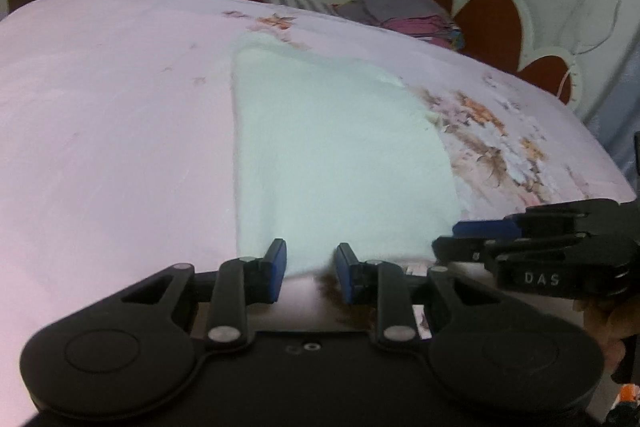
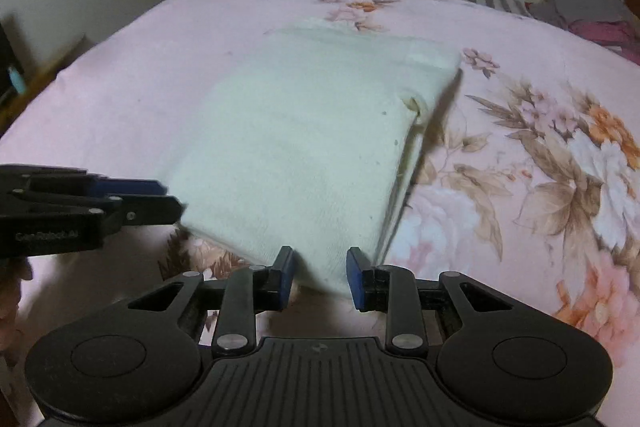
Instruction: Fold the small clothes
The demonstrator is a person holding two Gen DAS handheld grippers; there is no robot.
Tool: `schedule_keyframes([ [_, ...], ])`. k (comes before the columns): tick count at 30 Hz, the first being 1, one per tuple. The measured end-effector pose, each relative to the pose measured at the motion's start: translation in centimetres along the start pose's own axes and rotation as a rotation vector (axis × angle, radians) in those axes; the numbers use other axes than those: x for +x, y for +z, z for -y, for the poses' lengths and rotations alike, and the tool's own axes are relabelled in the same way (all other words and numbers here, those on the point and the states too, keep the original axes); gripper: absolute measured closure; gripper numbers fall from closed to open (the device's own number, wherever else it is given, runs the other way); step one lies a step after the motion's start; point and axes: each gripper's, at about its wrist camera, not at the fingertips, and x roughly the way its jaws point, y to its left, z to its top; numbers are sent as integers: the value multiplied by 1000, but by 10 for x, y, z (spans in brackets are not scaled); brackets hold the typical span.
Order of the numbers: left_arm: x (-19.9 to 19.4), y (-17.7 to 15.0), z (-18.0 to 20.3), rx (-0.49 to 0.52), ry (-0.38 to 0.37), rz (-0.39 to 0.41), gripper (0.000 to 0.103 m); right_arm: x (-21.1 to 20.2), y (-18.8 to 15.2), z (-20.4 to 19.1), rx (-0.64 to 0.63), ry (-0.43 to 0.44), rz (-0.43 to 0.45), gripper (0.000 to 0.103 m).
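Left wrist view: left gripper (image 1: 308,269) sits at the near edge of the cloth (image 1: 336,155), cloth edge bunched between its blue pads (pads look parted, so I cannot tell whether it is clamped or just resting there). Right gripper (image 1: 452,239) comes in from the right at the cloth's near right corner. Cloth lies ahead of the jaws on the sheet (image 1: 112,115).

Right wrist view: right gripper (image 2: 320,277) has the cloth's (image 2: 304,147) near corner lifted between its pads; grip again unclear, cannot tell. Left gripper (image 2: 172,201) is at the near left corner.

Progress, judged: cloth looks doubled already along its right edge, near edge raised. Another fold away from the grippers is probably left.
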Motion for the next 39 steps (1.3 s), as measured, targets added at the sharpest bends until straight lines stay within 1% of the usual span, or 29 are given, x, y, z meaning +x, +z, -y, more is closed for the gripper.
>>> schedule_keyframes([
  [2,0,-7,5,7,32,-28,77,-1,-3,-2,-2,-9,7,73],
  [3,1,-11,7,7,50,-51,79,-1,-4,-2,0,-11,5,73],
  [4,-3,-17,9,8,68,-46,79,-3,-4,-2,2,-15,4,73],
  [5,-10,-21,12,9,77,-35,79,-8,-4,-2,12,-16,8,73],
  [7,-32,-27,20,4,85,4,79,-34,-9,2,56,11,69,73],
  [8,-42,-30,23,1,93,18,77,-48,-13,3,64,15,91,73],
  [9,-53,-33,28,-1,93,32,72,-62,-19,2,64,5,105,73],
  [13,-101,-46,52,17,101,89,64,-114,-44,-2,73,-21,137,73],
  [14,-111,-48,58,17,112,99,60,-126,-49,-3,76,-31,146,73],
  [16,-133,-54,72,21,139,145,20,-154,-62,-4,101,-43,177,73],
  [18,-153,-60,87,32,181,200,7,-179,-72,-5,127,-53,206,73],
  [21,-179,-69,107,48,197,232,3,-215,-83,-7,162,-65,241,72],
  [22,-187,-71,113,51,198,244,2,-225,-87,-7,172,-73,255,63],
  [23,-194,-73,119,58,200,255,2,-234,-90,-8,176,-79,269,43],
  [24,-203,-75,125,70,204,270,1,-244,-95,-10,173,-80,290,37],
  [27,-222,-81,140,92,226,295,0,-271,-108,-19,156,-82,338,34],
  [29,-231,-85,150,100,243,307,0,-286,-115,-24,172,-105,361,0],
  [30,-236,-88,155,108,247,318,0,-294,-120,-26,189,-125,393,0],
  [31,-239,-91,158,115,244,322,0,-300,-122,-28,191,-138,405,0],
  [34,-248,-99,164,110,240,329,0,-312,-128,-33,185,-160,370,0],
  [39,-260,-110,169,97,241,363,0,-323,-141,-36,195,-168,360,0],
])
